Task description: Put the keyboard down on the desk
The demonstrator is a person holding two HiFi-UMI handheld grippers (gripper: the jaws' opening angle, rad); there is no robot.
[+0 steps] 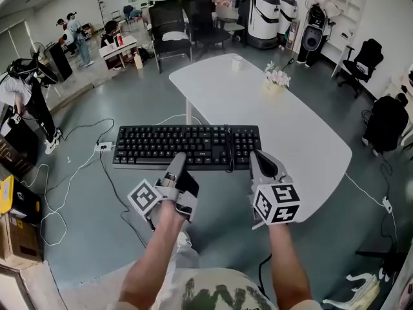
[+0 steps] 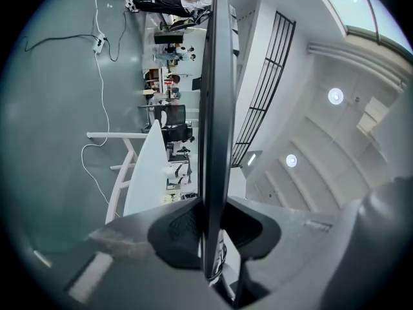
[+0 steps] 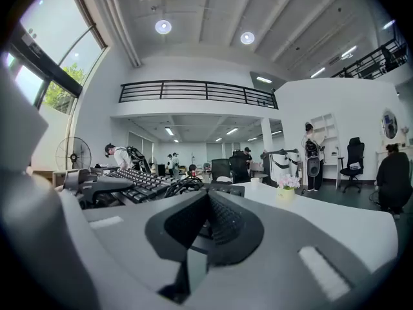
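A black keyboard [image 1: 187,146] hangs level in the air above the grey floor, its right end over the left edge of the white desk [image 1: 303,141]. Its cable [image 1: 228,148] lies bundled across the keys. My left gripper [image 1: 177,163] is shut on the keyboard's near edge left of the middle. In the left gripper view the keyboard [image 2: 216,108] shows edge-on, pinched between the jaws [image 2: 210,237]. My right gripper [image 1: 256,160] is shut on the near right corner. The right gripper view shows the keys [image 3: 139,183] running off to the left of the jaws [image 3: 206,231].
On the desk's far end stand a small flower pot [image 1: 275,79] and a white cup [image 1: 237,61]. A white cable [image 1: 77,166] and a power strip [image 1: 103,146] lie on the floor at left. Black chairs [image 1: 169,28] stand behind, boxes [image 1: 16,231] at far left, and several people around the room.
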